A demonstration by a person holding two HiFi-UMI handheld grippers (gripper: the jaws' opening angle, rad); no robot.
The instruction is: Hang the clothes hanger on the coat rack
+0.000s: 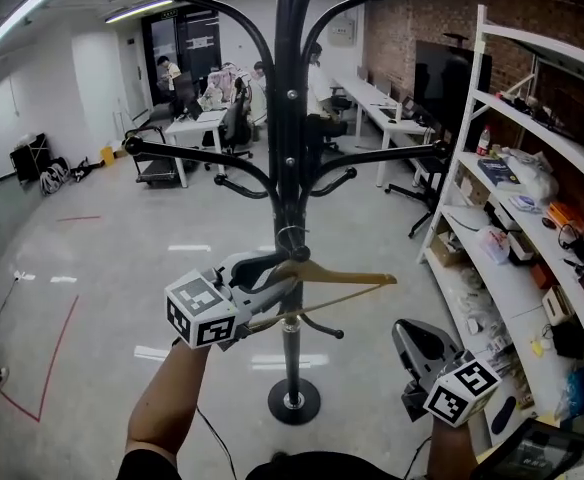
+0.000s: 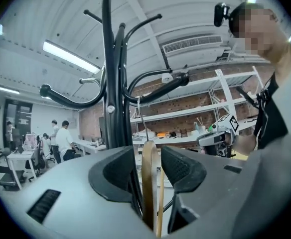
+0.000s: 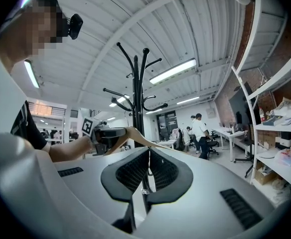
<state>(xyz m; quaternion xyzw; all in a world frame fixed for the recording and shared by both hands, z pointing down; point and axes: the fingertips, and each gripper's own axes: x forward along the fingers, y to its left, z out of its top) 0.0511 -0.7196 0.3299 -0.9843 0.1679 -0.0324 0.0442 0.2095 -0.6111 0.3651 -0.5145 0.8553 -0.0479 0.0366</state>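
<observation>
Clothes hanger [image 1: 342, 276] stands between left gripper's [image 1: 272, 280] fingers [image 2: 183, 168] (level, apart).

The left gripper [image 1: 272, 273] is held out level in front of the body on the bare left forearm [image 1: 167, 398]. Its fingers [image 2: 180, 168] stand apart, with the wooden hanger [image 2: 149, 183] between them but not pressed from either side. The right gripper [image 1: 404, 326] is lower and nearer to the body at the right side, also pointing level, and its fingers [image 3: 128, 171] are closed together with nothing between them.
</observation>
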